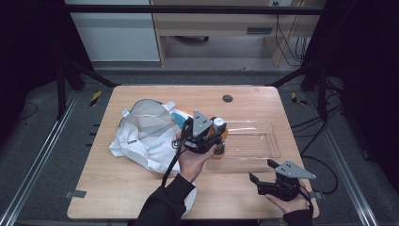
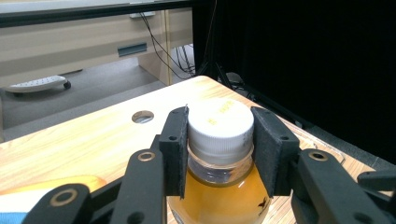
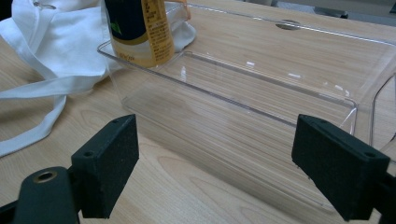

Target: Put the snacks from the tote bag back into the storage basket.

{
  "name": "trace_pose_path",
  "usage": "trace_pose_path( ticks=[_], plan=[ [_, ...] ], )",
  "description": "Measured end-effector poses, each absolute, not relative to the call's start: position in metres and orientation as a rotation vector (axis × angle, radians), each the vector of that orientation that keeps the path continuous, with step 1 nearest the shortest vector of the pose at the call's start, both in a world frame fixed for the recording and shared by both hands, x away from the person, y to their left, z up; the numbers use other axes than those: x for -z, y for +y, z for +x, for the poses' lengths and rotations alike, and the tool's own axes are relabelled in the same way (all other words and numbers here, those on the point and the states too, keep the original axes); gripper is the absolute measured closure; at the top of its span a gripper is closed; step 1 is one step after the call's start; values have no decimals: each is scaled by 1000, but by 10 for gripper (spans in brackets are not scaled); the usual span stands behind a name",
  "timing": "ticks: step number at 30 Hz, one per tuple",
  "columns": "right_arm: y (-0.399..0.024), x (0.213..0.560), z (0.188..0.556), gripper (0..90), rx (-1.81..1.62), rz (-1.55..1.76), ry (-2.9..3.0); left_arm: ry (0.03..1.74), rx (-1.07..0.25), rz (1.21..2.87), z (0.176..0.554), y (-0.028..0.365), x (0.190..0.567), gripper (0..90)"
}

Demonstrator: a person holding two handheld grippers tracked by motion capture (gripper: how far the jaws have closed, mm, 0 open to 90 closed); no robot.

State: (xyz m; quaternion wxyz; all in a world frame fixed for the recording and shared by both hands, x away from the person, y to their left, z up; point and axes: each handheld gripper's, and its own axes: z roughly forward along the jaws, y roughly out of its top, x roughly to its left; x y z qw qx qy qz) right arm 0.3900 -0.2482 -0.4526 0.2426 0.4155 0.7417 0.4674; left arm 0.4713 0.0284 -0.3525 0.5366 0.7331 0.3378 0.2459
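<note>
We've got the left tongs (image 2: 219, 151) clamped on the bottle (image 2: 219, 186) cap, frame centre; full, heavy, smooth plastic. Right tongs (image 3: 215, 163) wide open, empty.

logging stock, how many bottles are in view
1: a clear plastic bottle of amber drink with a white cap, held by the left gripper at the tray's left end; the bag may hide more.

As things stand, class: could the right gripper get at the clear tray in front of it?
Probably yes. The right gripper has open jaws facing the clear tray, with bare table between them.
</note>
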Motion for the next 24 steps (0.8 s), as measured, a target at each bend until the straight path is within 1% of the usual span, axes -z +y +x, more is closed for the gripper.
trace_pose_path(
  ticks=[24],
  plan=[
    [-247, 453, 390, 152, -1271, 1131, 2038, 833, -559, 1795, 472, 31, 380, 590]
  ],
)
